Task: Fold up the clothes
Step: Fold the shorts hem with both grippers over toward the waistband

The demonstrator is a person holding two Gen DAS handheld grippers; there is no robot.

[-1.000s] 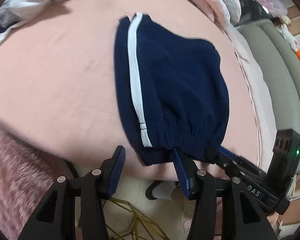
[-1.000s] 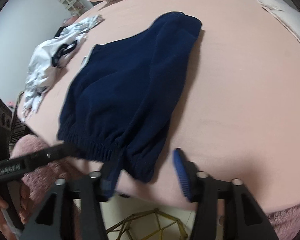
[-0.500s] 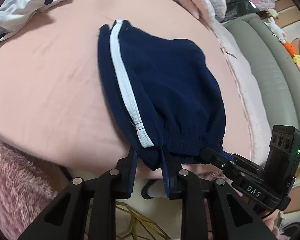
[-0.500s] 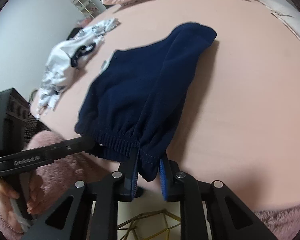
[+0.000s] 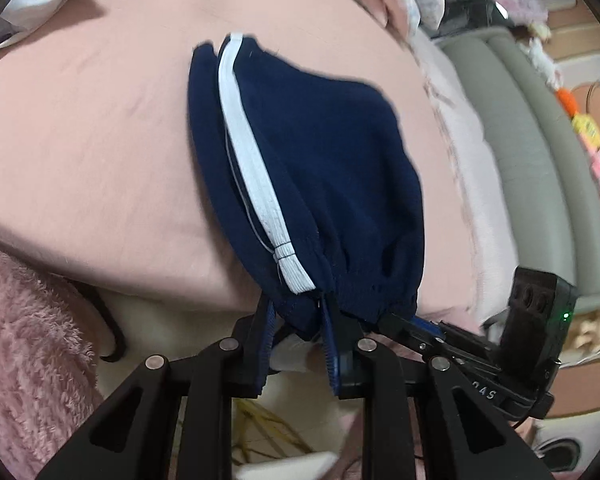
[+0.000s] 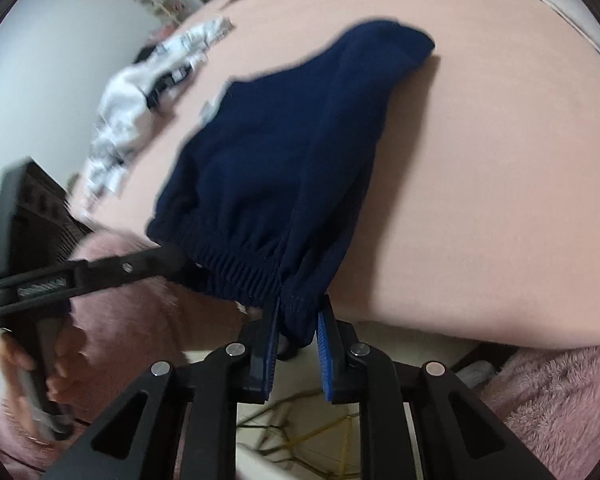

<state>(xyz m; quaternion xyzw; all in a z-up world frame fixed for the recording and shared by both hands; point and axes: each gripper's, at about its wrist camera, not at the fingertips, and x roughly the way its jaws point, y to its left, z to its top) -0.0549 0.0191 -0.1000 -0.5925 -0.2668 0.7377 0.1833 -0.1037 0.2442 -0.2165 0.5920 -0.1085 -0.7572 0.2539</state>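
Overhead, navy shorts (image 5: 324,168) on pink bedsheet (image 5: 80,140), grey sofa (image 5: 540,152) beyond

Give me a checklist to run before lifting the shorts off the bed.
1. Left gripper clamped on the waistband of the shorts: ok.
2. Right gripper clamped on the other waistband corner: ok.
3. Both grips level with each other: cannot tell.
4. Shorts lying flat on the bed: not ok, legs bunched.
5. White clothes apart from the shorts: ok.
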